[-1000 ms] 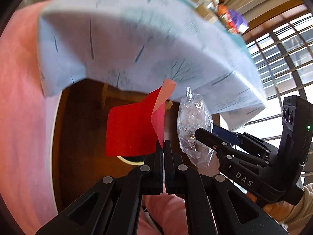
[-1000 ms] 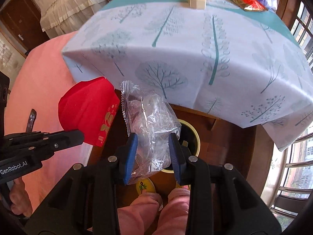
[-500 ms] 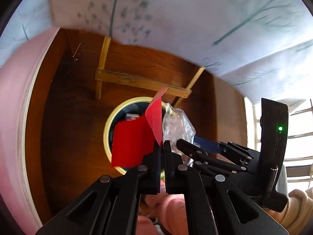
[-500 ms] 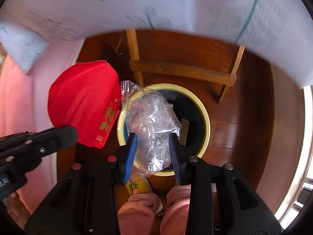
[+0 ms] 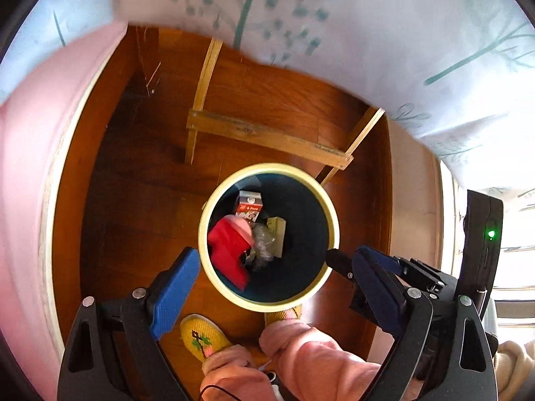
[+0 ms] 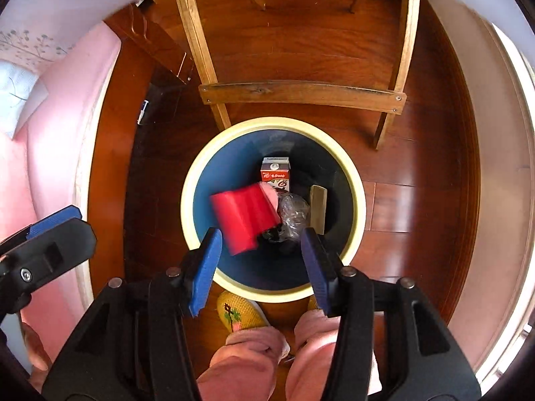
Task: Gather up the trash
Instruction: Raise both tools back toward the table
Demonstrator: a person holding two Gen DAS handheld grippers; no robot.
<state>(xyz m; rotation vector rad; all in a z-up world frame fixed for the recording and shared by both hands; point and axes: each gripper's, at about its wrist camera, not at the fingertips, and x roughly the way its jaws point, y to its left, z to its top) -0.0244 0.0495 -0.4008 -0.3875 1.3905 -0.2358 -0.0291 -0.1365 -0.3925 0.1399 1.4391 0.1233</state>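
A round bin with a cream rim [image 5: 204, 220] [image 6: 187, 200] and a dark blue inside stands on the wood floor below both grippers. A red paper [image 5: 230, 250] [image 6: 245, 220] and a crumpled clear plastic bag [image 5: 264, 240] [image 6: 292, 215] drop loose inside it, beside a small carton [image 5: 249, 205] [image 6: 276, 175]. My left gripper [image 5: 276, 257] hangs over the bin, its jaws opening wide with nothing between them. Over the bin's near side, my right gripper [image 6: 260, 237] has its jaws opening and nothing in them. Its fingers [image 5: 337, 260] show at the bin's right rim.
A wooden crossbar [image 6: 301, 92] and slanted legs stand just behind the bin. A tree-print tablecloth [image 5: 334, 33] hangs above. A pink surface [image 5: 30, 167] curves along the left. The person's yellow slippers [image 5: 202, 336] and pink trouser legs [image 6: 250, 361] are right in front of the bin.
Both grippers sank from table height to just above the bin. The left jaws let go of the red paper and the right jaws of the plastic bag; both pieces now lie in the bin.
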